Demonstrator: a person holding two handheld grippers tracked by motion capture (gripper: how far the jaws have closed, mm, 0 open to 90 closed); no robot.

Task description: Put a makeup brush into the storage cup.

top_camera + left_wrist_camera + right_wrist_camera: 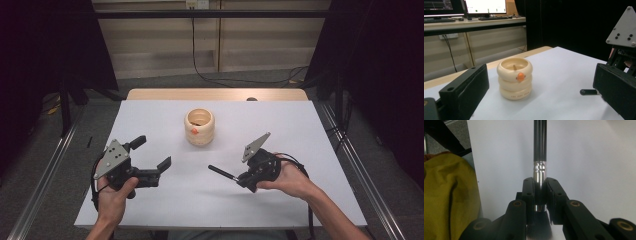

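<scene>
1. High view first: my right gripper is clamped on a makeup brush, its dark handle poking out toward the table's middle, just above the white tabletop.
2. Right gripper view confirms the hold: both jaws pinch the brush's silver ferrule, bristles back toward my palm, handle running away from me.
3. My left gripper has its jaws spread wide with nothing between them; in the left gripper view they frame the cream ringed holder with its small orange spot.
4. That holder stands upright toward the far middle of the table, well apart from both grippers, its mouth open to the top.
5. I judge the step in hand to be carrying the brush to the holder; it is not yet in.
6. Next I need to lift the brush, tip it upright over the mouth, and lower it inside.
7. Both forearms come in low from the near edge; the right gripper is rolled onto its side, its plate tilted up.
</scene>
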